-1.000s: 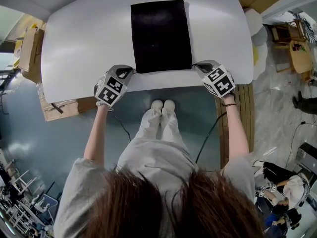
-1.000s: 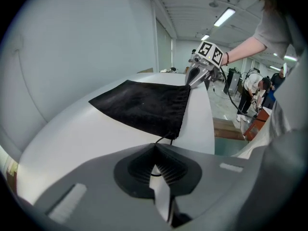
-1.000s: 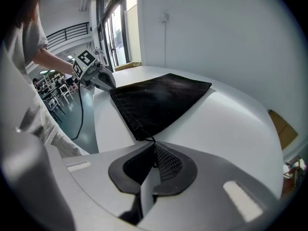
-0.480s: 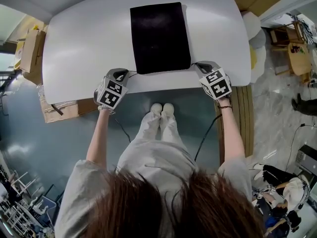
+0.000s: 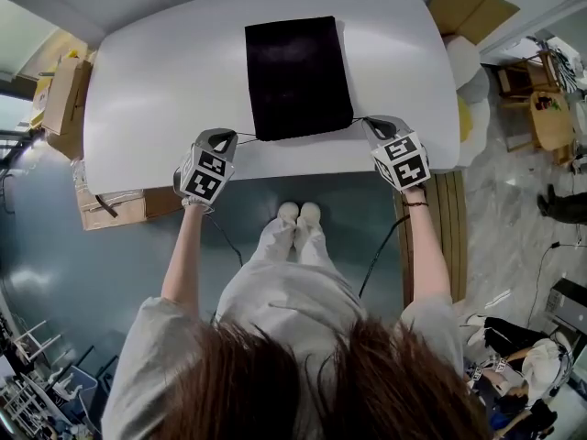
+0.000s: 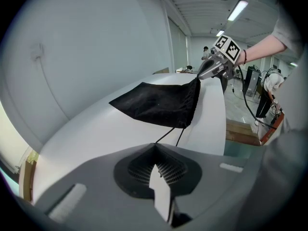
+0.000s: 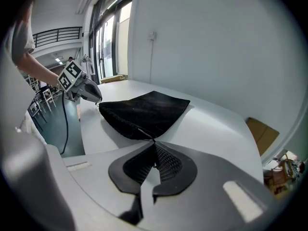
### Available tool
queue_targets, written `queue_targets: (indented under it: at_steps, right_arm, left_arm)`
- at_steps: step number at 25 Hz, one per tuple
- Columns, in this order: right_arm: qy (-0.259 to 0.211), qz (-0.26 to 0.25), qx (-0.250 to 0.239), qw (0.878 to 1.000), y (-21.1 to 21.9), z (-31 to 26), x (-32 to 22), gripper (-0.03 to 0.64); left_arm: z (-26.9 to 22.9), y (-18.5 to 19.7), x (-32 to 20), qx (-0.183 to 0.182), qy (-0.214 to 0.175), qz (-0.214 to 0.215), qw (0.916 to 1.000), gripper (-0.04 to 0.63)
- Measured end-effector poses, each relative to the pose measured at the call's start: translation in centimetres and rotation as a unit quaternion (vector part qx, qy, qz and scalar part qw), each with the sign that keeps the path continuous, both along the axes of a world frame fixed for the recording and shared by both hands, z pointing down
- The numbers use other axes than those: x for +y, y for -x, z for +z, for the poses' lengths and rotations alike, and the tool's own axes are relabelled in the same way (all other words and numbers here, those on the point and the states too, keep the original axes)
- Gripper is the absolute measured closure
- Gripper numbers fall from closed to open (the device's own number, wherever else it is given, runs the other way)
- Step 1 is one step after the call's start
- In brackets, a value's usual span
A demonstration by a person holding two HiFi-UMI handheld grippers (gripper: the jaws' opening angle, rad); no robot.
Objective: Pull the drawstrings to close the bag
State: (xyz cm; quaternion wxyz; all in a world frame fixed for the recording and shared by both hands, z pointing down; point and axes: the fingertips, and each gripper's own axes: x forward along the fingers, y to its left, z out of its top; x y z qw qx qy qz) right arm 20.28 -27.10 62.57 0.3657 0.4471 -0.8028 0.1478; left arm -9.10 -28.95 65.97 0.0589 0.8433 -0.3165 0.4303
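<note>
Left gripper (image 6: 154, 146): clenched on the strings (image 6: 164, 134), which run forward from its tips to the near corner of the bag (image 5: 295, 76).
Right gripper (image 7: 154, 141): clenched too, on the strings at the opposite corner, just ahead of its tips.
Bag: flat on the table (image 5: 156, 81), between and beyond both grippers; the mouth edge is strung between them, slightly raised.
Risk, slip: the strings are thin, so I expect a hard tug could pull one out of the pinch.
Risk, drag: the bag is light and unweighted. If I pull harder on one side, I'd expect it to slide toward that gripper instead of cinching.
Risk, lift: pulling upward rather than apart may just hoist the mouth.
Change: a second ago both tips sat almost against the bag's corners; now short taut strings show between tips and corners.
</note>
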Motion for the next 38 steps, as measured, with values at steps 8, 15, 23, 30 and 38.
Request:
queue_targets:
  at_steps: [8,15,23,30,38]
  right_arm:
    - [-0.044,-0.001,0.006,0.999,-0.1,-2.8,-1.3,0.603]
    - [-0.087,-0.003,0.013,0.996,-0.3,-5.7,-2.5,0.603]
    - [-0.139,-0.005,0.018,0.99,-0.3,-9.7,-4.0,0.601]
    - [-0.172,-0.008,0.022,0.985,-0.2,-12.7,-5.3,0.602]
    - [-0.209,-0.008,0.024,0.978,0.0,-16.1,-6.9,0.602]
  left_arm:
    - [-2.4,0.8,-1.2,0.0,-0.032,-0.015,0.9994,0.595]
    - [-5.3,1.4,-2.6,-0.01,-0.076,-0.024,0.9968,0.595]
    - [-9.9,1.1,-4.8,-0.004,-0.136,-0.029,0.9903,0.595]
    - [-12.7,1.1,-6.1,0.007,-0.166,-0.036,0.9854,0.595]
    - [-16.1,1.2,-7.8,0.016,-0.202,-0.042,0.9783,0.595]
